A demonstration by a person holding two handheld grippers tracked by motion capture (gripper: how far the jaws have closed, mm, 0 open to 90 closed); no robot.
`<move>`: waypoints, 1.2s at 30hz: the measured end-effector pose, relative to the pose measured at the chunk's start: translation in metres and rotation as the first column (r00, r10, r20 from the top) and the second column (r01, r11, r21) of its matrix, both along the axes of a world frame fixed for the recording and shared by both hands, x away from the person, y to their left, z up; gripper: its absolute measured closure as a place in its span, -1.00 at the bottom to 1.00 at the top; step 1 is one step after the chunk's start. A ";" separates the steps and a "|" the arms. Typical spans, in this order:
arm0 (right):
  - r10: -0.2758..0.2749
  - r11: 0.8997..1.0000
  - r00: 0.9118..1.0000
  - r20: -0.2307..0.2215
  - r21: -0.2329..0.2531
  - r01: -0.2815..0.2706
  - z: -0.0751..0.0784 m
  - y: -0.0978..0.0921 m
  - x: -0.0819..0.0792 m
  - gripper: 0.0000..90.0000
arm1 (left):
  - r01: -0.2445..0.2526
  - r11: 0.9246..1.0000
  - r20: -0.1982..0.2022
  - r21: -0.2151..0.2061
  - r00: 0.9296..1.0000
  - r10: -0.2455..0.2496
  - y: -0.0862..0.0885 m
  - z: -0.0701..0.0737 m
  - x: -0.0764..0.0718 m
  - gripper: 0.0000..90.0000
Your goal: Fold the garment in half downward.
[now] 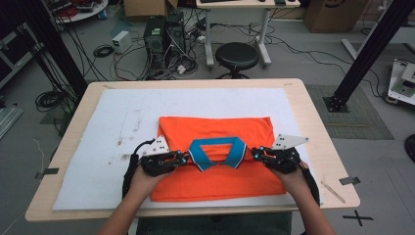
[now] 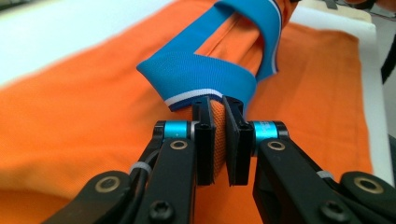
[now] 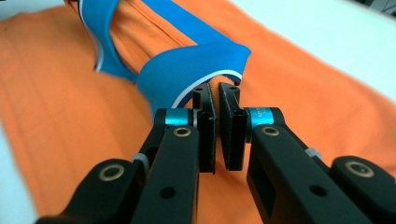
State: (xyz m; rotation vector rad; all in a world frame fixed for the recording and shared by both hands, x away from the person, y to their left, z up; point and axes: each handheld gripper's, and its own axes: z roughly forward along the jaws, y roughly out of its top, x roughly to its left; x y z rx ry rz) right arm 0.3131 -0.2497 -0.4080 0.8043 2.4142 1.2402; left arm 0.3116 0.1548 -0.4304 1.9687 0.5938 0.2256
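Observation:
An orange polo shirt [image 1: 210,128] lies folded on the white mat [image 1: 117,112], with its blue collar [image 1: 215,142] facing the near side. My left gripper [image 1: 186,157] sits at the collar's left end. In the left gripper view, the left gripper [image 2: 218,106] is shut on a fold of orange shirt [image 2: 93,116] just below the blue collar [image 2: 196,74]. My right gripper [image 1: 254,152] sits at the collar's right end. In the right gripper view, the right gripper [image 3: 215,95] has its jaws pressed together on the shirt [image 3: 299,88] under the collar [image 3: 187,65] edge.
The mat covers most of a wooden table [image 1: 315,122]. A black stool [image 1: 237,56], a computer tower [image 1: 156,35] and loose cables stand on the floor beyond the far edge. A black frame post [image 1: 364,54] rises at the right.

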 end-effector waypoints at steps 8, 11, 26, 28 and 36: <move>-0.036 0.999 0.998 -0.055 0.019 0.037 -0.010 -0.010 -0.006 0.39 | -0.063 0.996 -0.060 -0.067 0.996 0.059 0.015 0.002 0.006 0.14; -0.050 0.997 0.998 -0.034 0.055 0.052 -0.002 -0.014 -0.002 0.34 | -0.092 0.992 -0.049 -0.085 0.995 0.088 0.015 0.010 0.012 -0.01; -0.072 0.996 0.995 -0.070 0.051 0.076 0.011 0.018 0.045 0.22 | -0.122 0.992 -0.094 -0.021 0.988 0.120 -0.021 0.006 0.054 -0.11; -0.075 0.997 0.992 -0.097 0.025 0.078 0.006 0.025 0.053 0.18 | -0.121 0.993 -0.118 0.007 0.986 0.121 -0.024 -0.002 0.060 -0.11; -0.038 0.995 0.983 -0.177 -0.102 0.020 -0.022 0.047 0.058 0.18 | -0.100 0.992 -0.163 0.075 0.980 0.111 -0.029 -0.018 0.058 -0.11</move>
